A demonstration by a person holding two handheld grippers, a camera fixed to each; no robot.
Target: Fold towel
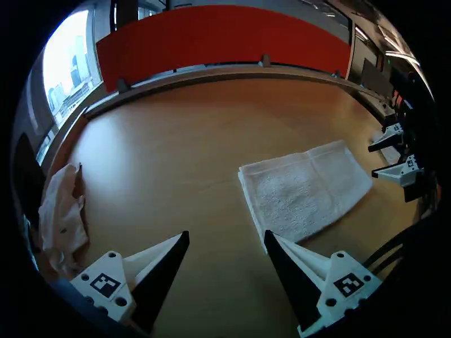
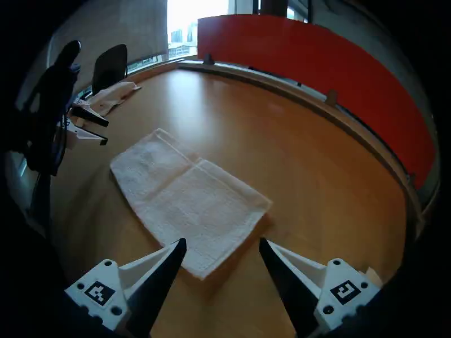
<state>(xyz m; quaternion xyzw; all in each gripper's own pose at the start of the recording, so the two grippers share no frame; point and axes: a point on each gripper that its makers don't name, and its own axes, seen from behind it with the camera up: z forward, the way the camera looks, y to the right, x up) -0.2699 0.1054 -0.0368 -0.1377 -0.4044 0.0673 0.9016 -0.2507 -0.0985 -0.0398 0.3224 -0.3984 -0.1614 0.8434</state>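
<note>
A white towel (image 1: pixel 304 188) lies folded flat on the wooden table (image 1: pixel 186 141), right of centre in the left gripper view. My left gripper (image 1: pixel 226 239) hangs open just short of the towel's near left corner, nothing between its fingers. In that view the right gripper (image 1: pixel 379 161) shows open at the far right edge, past the towel. In the right gripper view the towel (image 2: pixel 186 194) spreads in front of my right gripper (image 2: pixel 221 243), which stands open with the towel's near corner between its fingertips, not gripped. The left gripper (image 2: pixel 106 132) appears open at far left.
A crumpled pale cloth (image 1: pixel 62 214) lies at the table's left edge, seen as another cloth (image 2: pixel 113 94) in the right gripper view. A red partition (image 1: pixel 225 39) runs along the table's far edge. A dark chair (image 2: pixel 110 65) stands behind the table.
</note>
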